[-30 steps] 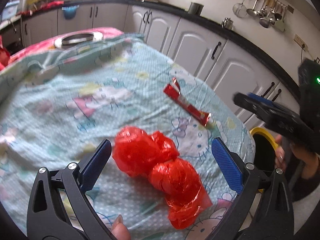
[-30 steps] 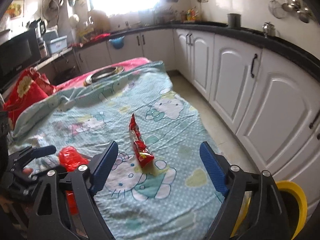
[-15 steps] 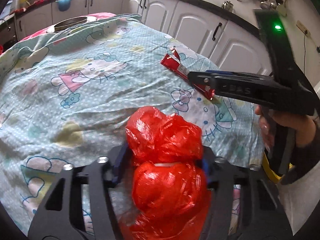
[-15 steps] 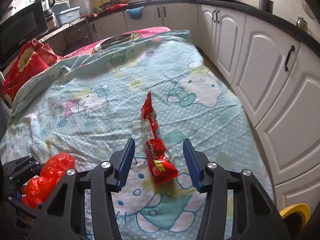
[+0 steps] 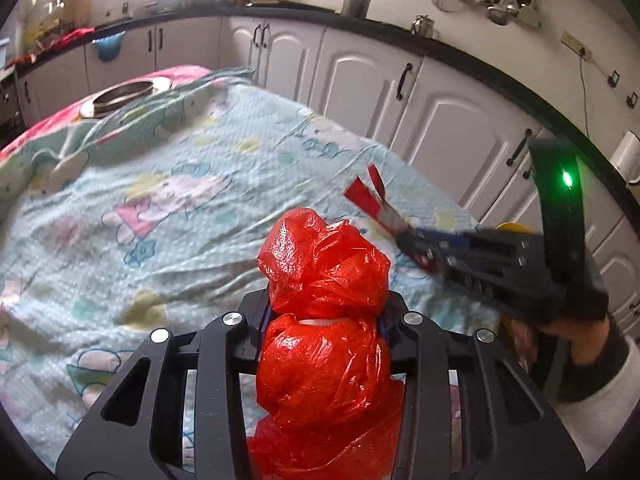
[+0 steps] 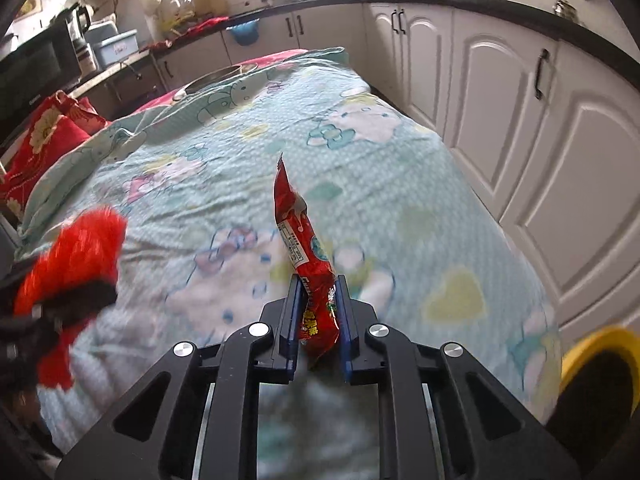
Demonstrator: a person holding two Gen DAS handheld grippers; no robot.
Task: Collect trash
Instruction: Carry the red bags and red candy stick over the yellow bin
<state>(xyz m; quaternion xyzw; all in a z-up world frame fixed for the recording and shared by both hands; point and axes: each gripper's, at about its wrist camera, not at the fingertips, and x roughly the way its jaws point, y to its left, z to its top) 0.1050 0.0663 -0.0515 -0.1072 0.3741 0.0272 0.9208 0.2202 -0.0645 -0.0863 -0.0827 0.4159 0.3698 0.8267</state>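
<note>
My left gripper [image 5: 324,312] is shut on a crumpled red plastic bag [image 5: 324,280] and holds it above the blue cartoon-print bedsheet [image 5: 160,200]. My right gripper [image 6: 318,312] is shut on a long red snack wrapper [image 6: 304,248], which sticks up and forward from the jaws. In the left wrist view the right gripper [image 5: 416,240] is at the right with the wrapper [image 5: 368,196] in it. In the right wrist view the bag [image 6: 76,248] and left gripper show blurred at the left.
A yellow-rimmed bin [image 6: 592,364] stands on the floor at the bed's right front corner. White cabinets [image 6: 520,100] run along the right. A metal dish [image 5: 120,94] lies at the bed's far end. A red pillow [image 6: 44,140] lies at the far left.
Both grippers closed: the left on the red bag, the right on the wrapper. Both items have been lifted off the sheet.
</note>
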